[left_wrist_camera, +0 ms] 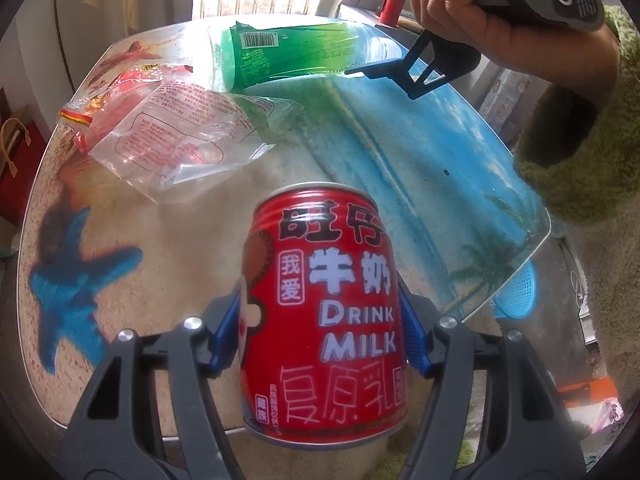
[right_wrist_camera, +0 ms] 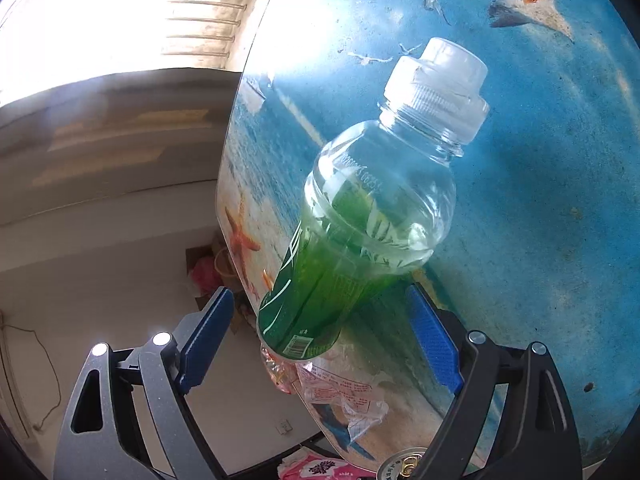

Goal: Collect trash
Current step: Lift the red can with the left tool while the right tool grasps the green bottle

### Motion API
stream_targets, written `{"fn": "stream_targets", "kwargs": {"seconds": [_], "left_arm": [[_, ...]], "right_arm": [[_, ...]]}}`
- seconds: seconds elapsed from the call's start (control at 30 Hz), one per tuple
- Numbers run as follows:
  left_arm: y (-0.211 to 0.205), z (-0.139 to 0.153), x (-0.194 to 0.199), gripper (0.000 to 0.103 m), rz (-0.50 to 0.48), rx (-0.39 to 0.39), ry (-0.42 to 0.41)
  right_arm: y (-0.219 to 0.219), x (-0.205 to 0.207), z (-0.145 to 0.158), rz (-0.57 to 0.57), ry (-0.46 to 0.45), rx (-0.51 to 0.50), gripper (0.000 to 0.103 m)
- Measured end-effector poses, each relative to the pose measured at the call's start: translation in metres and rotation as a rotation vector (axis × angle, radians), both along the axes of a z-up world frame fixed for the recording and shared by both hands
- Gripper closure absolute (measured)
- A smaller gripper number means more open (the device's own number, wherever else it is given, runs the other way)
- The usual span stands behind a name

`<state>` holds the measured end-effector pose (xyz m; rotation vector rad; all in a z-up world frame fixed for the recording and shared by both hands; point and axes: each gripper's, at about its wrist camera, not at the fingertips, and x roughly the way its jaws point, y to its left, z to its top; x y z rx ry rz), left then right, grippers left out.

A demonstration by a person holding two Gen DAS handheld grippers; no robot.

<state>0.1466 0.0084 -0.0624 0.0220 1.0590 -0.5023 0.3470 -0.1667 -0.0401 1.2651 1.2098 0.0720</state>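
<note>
My left gripper (left_wrist_camera: 320,336) is shut on a red milk can (left_wrist_camera: 324,304), which stands upright between its blue pads above the beach-print table (left_wrist_camera: 440,152). A clear bottle with a green label (left_wrist_camera: 288,56) lies on its side at the far edge. A clear plastic wrapper (left_wrist_camera: 180,136) with red print lies to its left. My right gripper (left_wrist_camera: 384,68) is held by a hand beside the bottle. In the right wrist view the right gripper (right_wrist_camera: 320,344) is open, with the bottle (right_wrist_camera: 360,224) between its blue pads (right_wrist_camera: 432,340). The wrapper (right_wrist_camera: 340,396) lies beyond the bottle's base.
A red and gold wrapper (left_wrist_camera: 96,108) lies at the table's far left. A small red bottle (left_wrist_camera: 390,6) stands beyond the table. A blue mesh object (left_wrist_camera: 516,300) sits under the right edge. The can's top (right_wrist_camera: 404,466) shows low in the right wrist view.
</note>
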Motion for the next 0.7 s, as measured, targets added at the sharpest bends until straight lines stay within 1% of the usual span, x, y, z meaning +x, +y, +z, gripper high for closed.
{"fn": "stream_targets", "kwargs": {"seconds": [0.17,0.23,0.27,0.37,0.43,0.47,0.5,0.57,0.7], "left_arm": [[0.004,0.001,-0.001,0.041,-0.006,-0.005,-0.003],[0.005,0.001,-0.001,0.041,-0.007,-0.005,-0.003],[0.006,0.001,-0.001,0.041,-0.007,-0.008,-0.002],[0.006,0.000,0.000,0.041,-0.006,-0.013,-0.001],[0.005,-0.001,-0.001,0.041,-0.005,-0.016,0.000],[0.005,-0.001,0.000,0.041,-0.005,-0.017,0.001],[0.006,0.000,0.000,0.041,-0.006,-0.018,0.001],[0.007,-0.001,0.001,0.041,-0.005,-0.018,0.001],[0.006,-0.001,0.002,0.041,-0.003,-0.012,-0.004]], "right_arm": [[0.003,0.023,-0.004,-0.027,0.041,-0.133,0.018],[0.001,0.029,-0.003,-0.013,0.026,-0.178,0.021],[0.000,0.032,-0.001,0.000,0.018,-0.203,0.026],[-0.008,0.037,0.000,0.025,-0.010,-0.236,0.028],[-0.016,0.040,0.005,0.050,-0.033,-0.270,0.033],[-0.020,0.043,0.008,0.077,-0.044,-0.275,0.039],[-0.024,0.045,0.011,0.109,-0.050,-0.292,0.042],[-0.032,0.047,0.018,0.189,-0.062,-0.354,0.045],[-0.043,0.039,0.031,0.351,-0.077,-0.527,0.047]]}}
